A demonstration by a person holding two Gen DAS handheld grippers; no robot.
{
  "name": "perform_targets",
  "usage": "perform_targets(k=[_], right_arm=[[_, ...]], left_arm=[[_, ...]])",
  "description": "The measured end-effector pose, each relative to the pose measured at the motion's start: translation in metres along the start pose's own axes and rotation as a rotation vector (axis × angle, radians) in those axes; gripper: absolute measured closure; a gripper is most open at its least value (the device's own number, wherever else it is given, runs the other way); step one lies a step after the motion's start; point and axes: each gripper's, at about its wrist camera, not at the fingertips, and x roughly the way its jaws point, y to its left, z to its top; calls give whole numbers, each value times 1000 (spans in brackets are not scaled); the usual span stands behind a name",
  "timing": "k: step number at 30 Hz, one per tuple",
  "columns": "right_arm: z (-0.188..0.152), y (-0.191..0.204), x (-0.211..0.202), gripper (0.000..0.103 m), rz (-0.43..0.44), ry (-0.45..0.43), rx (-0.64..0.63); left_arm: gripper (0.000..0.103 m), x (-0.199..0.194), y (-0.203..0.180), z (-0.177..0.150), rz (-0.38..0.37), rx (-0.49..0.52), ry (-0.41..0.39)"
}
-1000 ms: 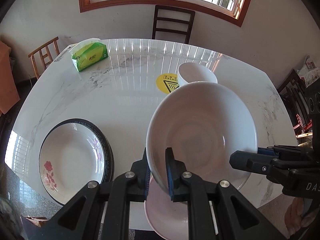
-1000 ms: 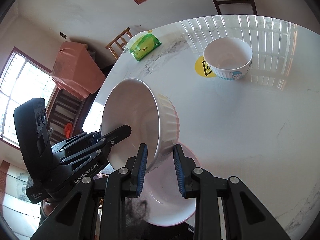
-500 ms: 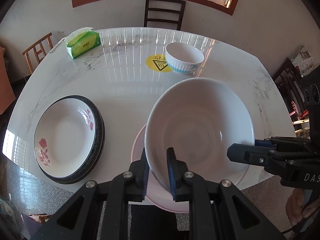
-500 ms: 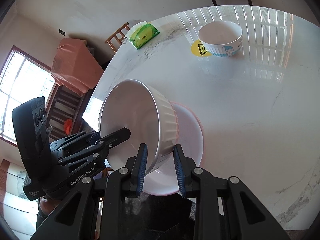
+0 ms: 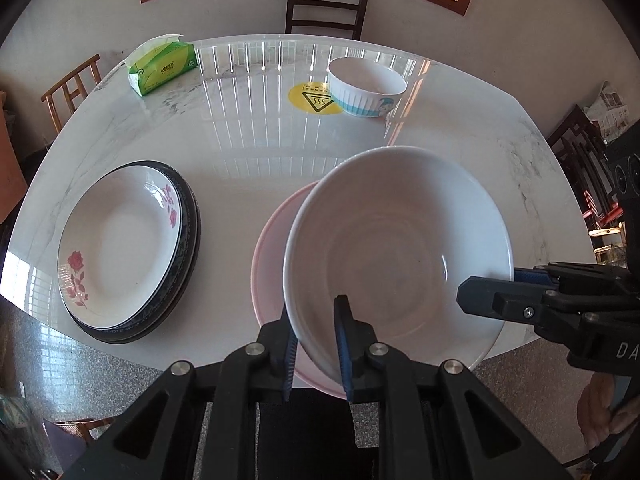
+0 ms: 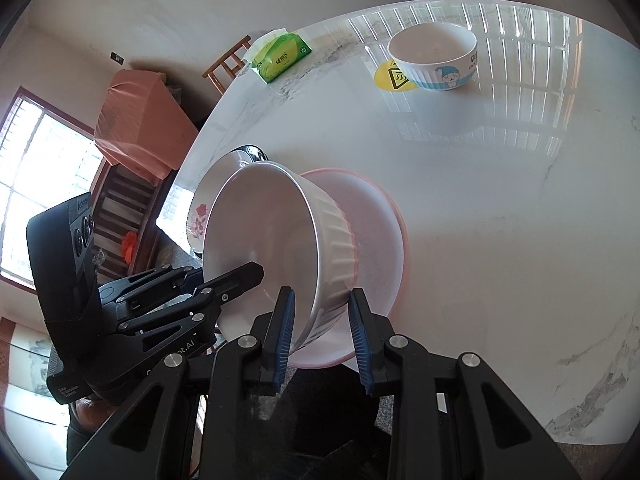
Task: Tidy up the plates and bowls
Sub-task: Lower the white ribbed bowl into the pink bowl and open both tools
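A large white ribbed bowl point(image 5: 400, 248) hangs tilted over a pink plate point(image 5: 272, 248) near the table's front edge. My left gripper point(image 5: 316, 344) is shut on the bowl's near rim, one pad inside and one outside. My right gripper point(image 6: 322, 332) is shut on the opposite rim, and it also shows in the left wrist view point(image 5: 492, 284). The bowl's underside hides much of the pink plate point(image 6: 380, 248); I cannot tell whether they touch. A rose-patterned plate point(image 5: 116, 240) tops a dark-rimmed stack to the left. A small white-and-blue bowl point(image 5: 366, 88) stands at the far side.
A green tissue pack point(image 5: 162, 66) lies at the far left of the marble table point(image 5: 248, 132). A yellow warning sticker point(image 5: 314, 98) sits beside the small bowl. Chairs stand around the table, and a person's hand point(image 5: 600, 412) grips the right tool.
Both grippers have carried the large bowl back toward the table's near edge and lower, over the pink plate. More of the pink plate now shows beside the bowl.
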Motion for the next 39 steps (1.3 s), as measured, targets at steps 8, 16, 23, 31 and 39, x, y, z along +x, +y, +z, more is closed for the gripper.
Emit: perform_targets(k=[8, 16, 23, 31, 39], right_arm=[[-3, -3, 5, 75, -10, 17, 15], [-1, -5, 11, 74, -17, 25, 25], [0, -5, 16, 69, -20, 29, 25], [0, 1, 18, 62, -53, 11, -19], [4, 19, 17, 38, -129, -31, -119]], left_arm=[[85, 8, -1, -2, 1, 6, 21], [85, 15, -2, -2, 1, 11, 41], [83, 21, -3, -2, 7, 18, 46], [79, 23, -6, -4, 19, 32, 44], [67, 22, -7, 0, 4, 26, 71]])
